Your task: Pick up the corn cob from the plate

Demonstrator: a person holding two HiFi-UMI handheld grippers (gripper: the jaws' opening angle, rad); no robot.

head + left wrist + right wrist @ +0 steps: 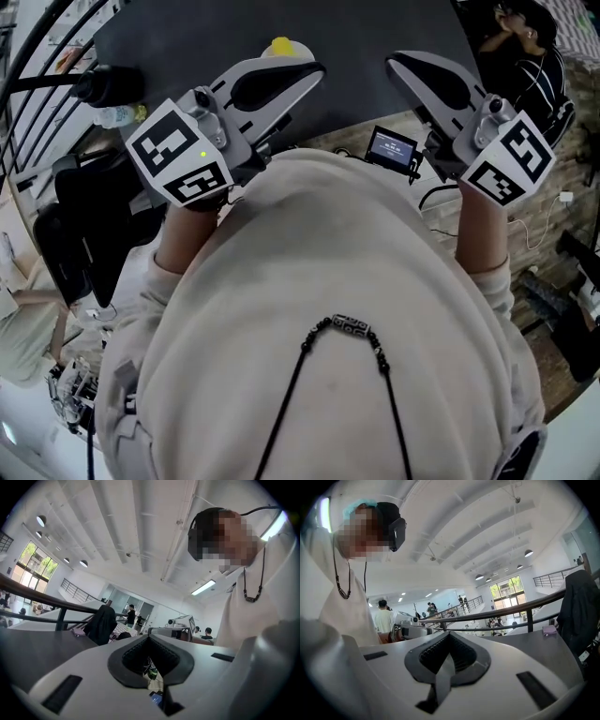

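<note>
Left gripper [314, 67] at 11 o'clock, right gripper [394, 61] at 1 o'clock: both jaws pressed together, empty. Yellow object [281, 45] on bench [187, 37] at 12 o'clock.

Dark table [361, 56] — top bare across the middle, with open passage between the left gripper [317, 68] and the right gripper [392, 62]. One yellow object [281, 45] shows just past the left gripper. A small lit screen [392, 148] sits at the near table edge, beside the right gripper. A black cylinder on a cable [108, 86] juts in at the table's left. Close behind both grippers — the wearer's cream-clad torso [328, 281].
</note>
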